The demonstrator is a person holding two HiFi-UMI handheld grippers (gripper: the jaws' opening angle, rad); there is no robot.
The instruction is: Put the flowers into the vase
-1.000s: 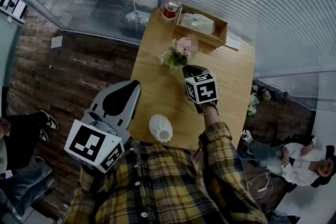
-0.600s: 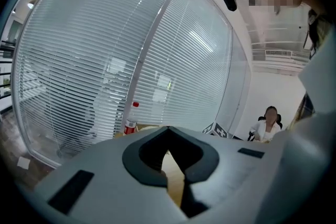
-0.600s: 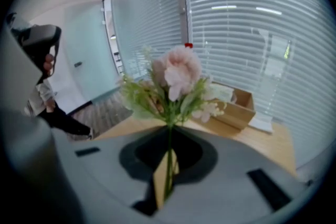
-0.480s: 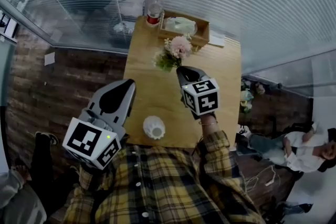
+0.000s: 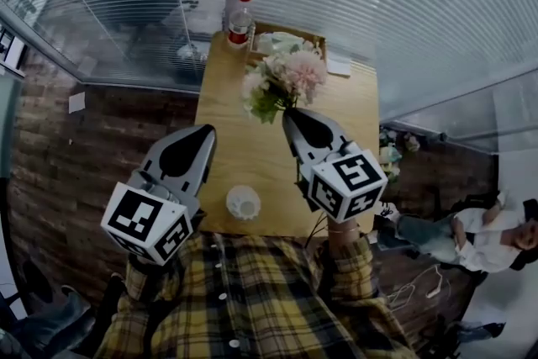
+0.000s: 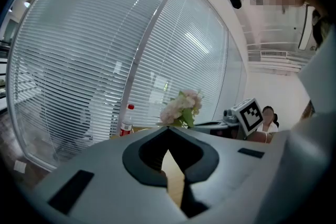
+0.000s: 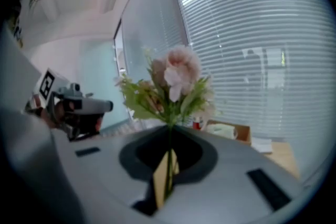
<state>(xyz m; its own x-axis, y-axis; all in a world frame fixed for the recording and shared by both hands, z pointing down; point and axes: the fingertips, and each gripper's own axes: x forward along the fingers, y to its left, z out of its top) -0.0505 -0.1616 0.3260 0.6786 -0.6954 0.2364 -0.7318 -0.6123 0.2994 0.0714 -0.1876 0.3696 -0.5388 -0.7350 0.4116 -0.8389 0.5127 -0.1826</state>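
White vase (image 5: 244, 203) stands at the near edge of the table (image 5: 340, 109). My left gripper (image 5: 204, 133) is to its left, jaws together, empty. My right gripper (image 5: 291, 115), clamped on the stems, has lifted the flowers (image 5: 286, 78) off the tabletop since a second ago.

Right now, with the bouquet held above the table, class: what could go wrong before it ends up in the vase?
1. The right gripper pinches only the thin stems low down, so the top-heavy bouquet could swivel or slip.
2. The small white vase stands near the table edge, with the left gripper apart from it, so a missed stem could knock it over.
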